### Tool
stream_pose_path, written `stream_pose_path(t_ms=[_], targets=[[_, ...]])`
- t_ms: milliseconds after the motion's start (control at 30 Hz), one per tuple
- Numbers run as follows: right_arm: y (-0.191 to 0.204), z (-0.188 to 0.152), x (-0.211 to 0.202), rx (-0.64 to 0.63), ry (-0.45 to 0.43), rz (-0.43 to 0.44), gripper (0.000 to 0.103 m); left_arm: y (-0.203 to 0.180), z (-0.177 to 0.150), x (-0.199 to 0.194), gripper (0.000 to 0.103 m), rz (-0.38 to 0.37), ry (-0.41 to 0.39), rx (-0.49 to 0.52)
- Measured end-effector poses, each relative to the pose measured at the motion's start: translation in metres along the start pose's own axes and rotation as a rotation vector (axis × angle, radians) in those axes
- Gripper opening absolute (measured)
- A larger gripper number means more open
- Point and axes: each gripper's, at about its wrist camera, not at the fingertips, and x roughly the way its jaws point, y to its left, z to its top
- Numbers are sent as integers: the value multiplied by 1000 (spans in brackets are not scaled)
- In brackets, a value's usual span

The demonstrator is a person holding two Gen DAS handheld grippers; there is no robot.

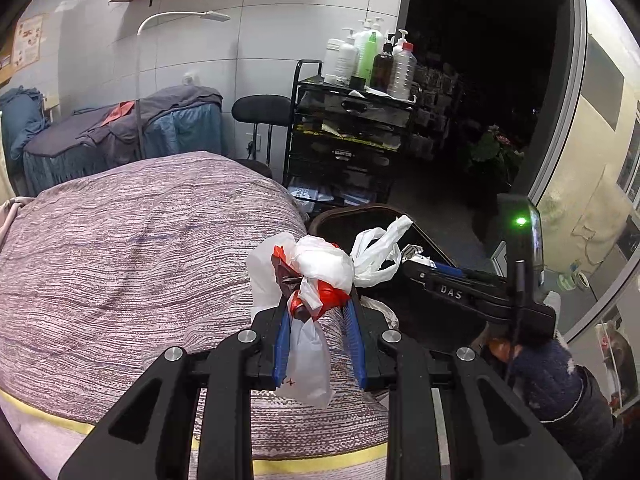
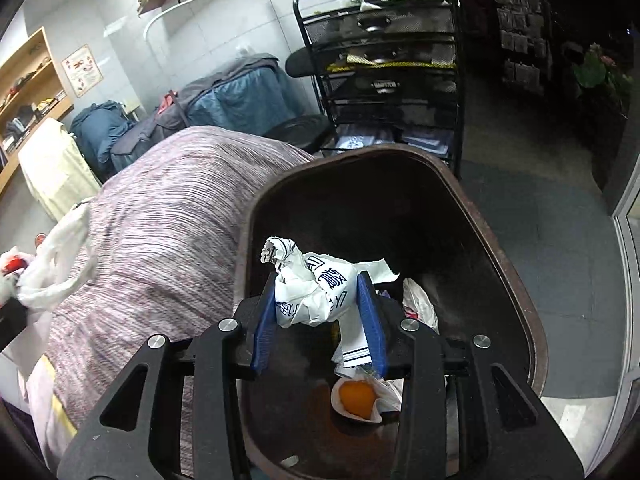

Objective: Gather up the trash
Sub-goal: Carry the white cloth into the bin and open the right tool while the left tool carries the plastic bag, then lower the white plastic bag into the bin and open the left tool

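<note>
My left gripper is shut on a bundle of white and red plastic bags, held above the edge of the striped bed cover. My right gripper is shut on a crumpled white paper bag with blue print and holds it over the open dark brown trash bin. Inside the bin lie an orange peel in a wrapper and a plastic scrap. The right gripper also shows in the left wrist view, over the bin. The left bundle shows at the left edge of the right wrist view.
A black mesh drawer cart with bottles on top stands behind the bin, beside a black stool. A second covered bed and a floor lamp are at the back. A dark doorway is to the right.
</note>
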Motion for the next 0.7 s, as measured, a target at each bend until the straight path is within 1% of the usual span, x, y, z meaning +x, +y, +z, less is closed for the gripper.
stream_pose_path(t_ms=[67,133,200,267,300,500,567,600,700], targets=[[-1,0,5,2,7,-12,45,-1,0,2,24,-4,3,-1],[-2,-1,8,7,9,-22,57,-1,1,3,24,-7,5,0],[-2,-2,8,10,1,-35,64,-2,2,3,24,-8,5,4],[-3,-2,7,15,-5,-35,68,-3,2,4,24,-10,6,9],[-4,-3,5,21,-9,-33,72,-4,3,4,24,-10,6,12],[-6,-5,-13,32,-54,-29,74,-6,6,8,24,-17,4,20],[-8,-5,-20,39,-69,-30,76,-7,8,9,24,-20,4,24],[-8,-6,-24,43,-80,-34,80,-9,9,10,24,-21,3,27],[-10,-8,-37,51,-113,-38,81,-12,13,13,24,-24,3,38]])
